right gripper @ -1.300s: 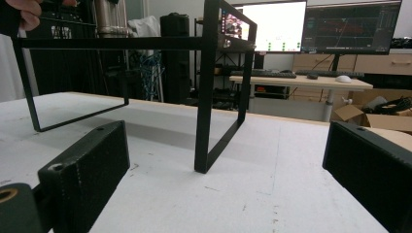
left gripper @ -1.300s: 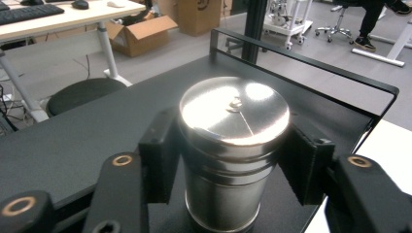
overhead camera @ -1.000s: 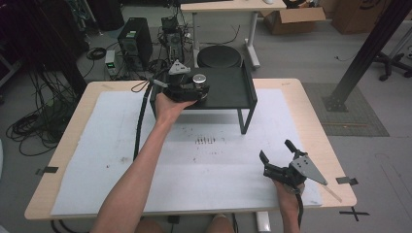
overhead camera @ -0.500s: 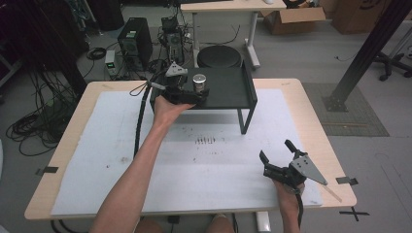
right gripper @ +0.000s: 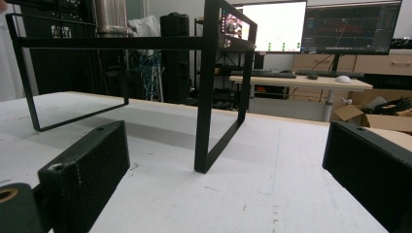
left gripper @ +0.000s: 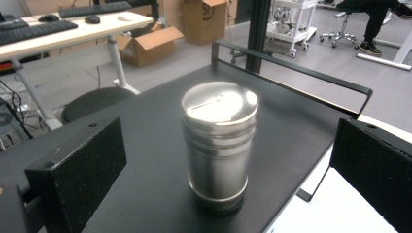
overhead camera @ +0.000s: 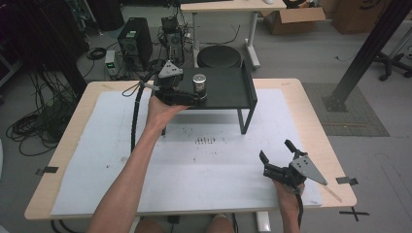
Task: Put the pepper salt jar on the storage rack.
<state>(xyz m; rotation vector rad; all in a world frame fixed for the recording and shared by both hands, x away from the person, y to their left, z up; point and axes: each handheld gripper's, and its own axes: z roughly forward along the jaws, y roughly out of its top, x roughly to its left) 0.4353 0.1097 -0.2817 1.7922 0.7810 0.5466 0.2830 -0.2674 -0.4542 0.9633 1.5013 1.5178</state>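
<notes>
No readable text, label, brand or number anywhere. Monitors [right gripper: 311,26] in right gripper view carry windows and graph lines, lettering too small to read. Cardboard box [overhead camera: 291,17] in high view bears dark mark, illegible. Black tape cross [overhead camera: 357,212] on floor by bench [overhead camera: 311,104] corner, plain mark, no writing. Row of small dark marks [overhead camera: 205,141] on white bench cover, not legible as characters. Steel can [left gripper: 218,141] bare, no label.
</notes>
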